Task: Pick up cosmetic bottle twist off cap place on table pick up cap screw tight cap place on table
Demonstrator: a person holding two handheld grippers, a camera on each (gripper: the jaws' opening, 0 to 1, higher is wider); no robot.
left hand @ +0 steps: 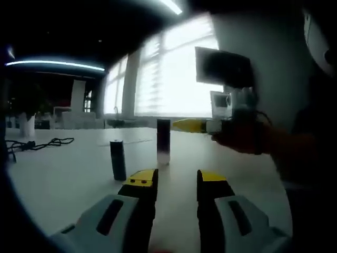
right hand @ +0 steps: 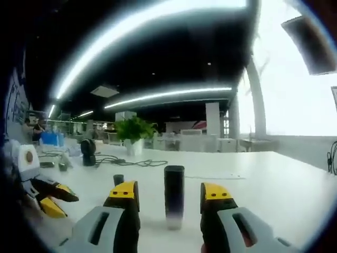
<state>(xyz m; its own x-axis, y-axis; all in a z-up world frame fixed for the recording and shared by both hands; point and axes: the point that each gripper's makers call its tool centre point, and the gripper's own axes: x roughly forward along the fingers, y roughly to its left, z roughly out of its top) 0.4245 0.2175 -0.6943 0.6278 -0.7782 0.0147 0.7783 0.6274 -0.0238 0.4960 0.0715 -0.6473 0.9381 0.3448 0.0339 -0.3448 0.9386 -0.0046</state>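
Two dark cylinders stand upright on the white table [left hand: 63, 179]: the tall cosmetic bottle [right hand: 174, 203], dark above and pale toward its base, and well apart from it a shorter dark bottle [left hand: 117, 159]. Step in hand reads as the first pick-up. Right gripper [right hand: 171, 196] has jaws spread, one on each side of the cosmetic bottle, not touching it. Left gripper [left hand: 177, 180] sits back, jaws apart and empty, facing both items. Next move likely calls for closing squarely on the body, low enough to leave the top free. Cap seam too dim to make out.
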